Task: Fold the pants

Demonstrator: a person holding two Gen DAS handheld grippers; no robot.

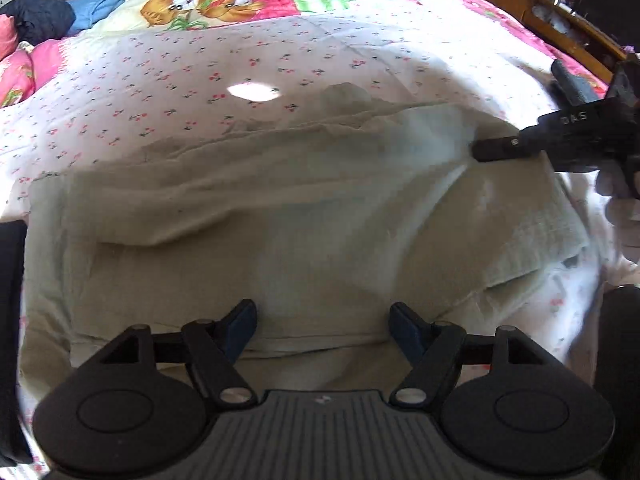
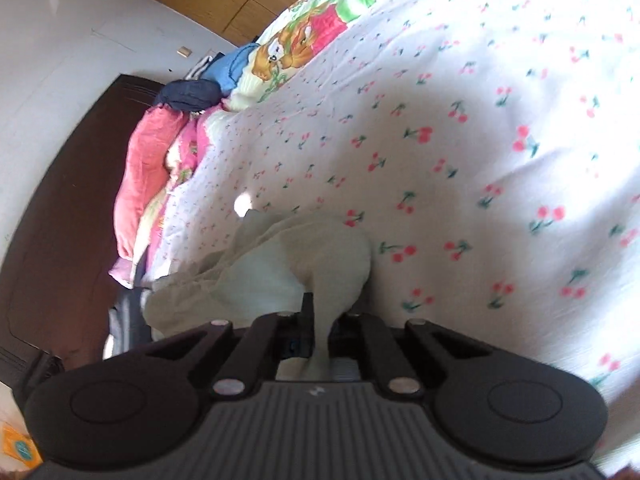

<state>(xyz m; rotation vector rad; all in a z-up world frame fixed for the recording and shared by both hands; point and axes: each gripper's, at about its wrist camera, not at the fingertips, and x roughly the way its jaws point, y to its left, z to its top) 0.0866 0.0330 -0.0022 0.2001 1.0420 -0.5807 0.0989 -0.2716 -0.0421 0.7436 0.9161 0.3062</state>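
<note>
Pale beige pants (image 1: 280, 220) lie spread and partly folded on the cherry-print bedsheet (image 1: 160, 80). My left gripper (image 1: 322, 328) is open, its blue-padded fingers apart just above the near edge of the pants, holding nothing. My right gripper (image 1: 480, 150) enters from the right in the left wrist view and pinches the pants' far right part. In the right wrist view my right gripper (image 2: 322, 320) is shut on a bunched fold of the pants (image 2: 304, 264), lifted off the sheet (image 2: 480, 140).
A cartoon-print quilt (image 1: 224, 4) covers the far bed. Pink pillows (image 2: 148, 168) and blue and dark clothes (image 1: 60, 12) pile at the left head end. A wooden shelf (image 1: 552, 20) stands at the far right. A dark headboard (image 2: 60, 220) lies left.
</note>
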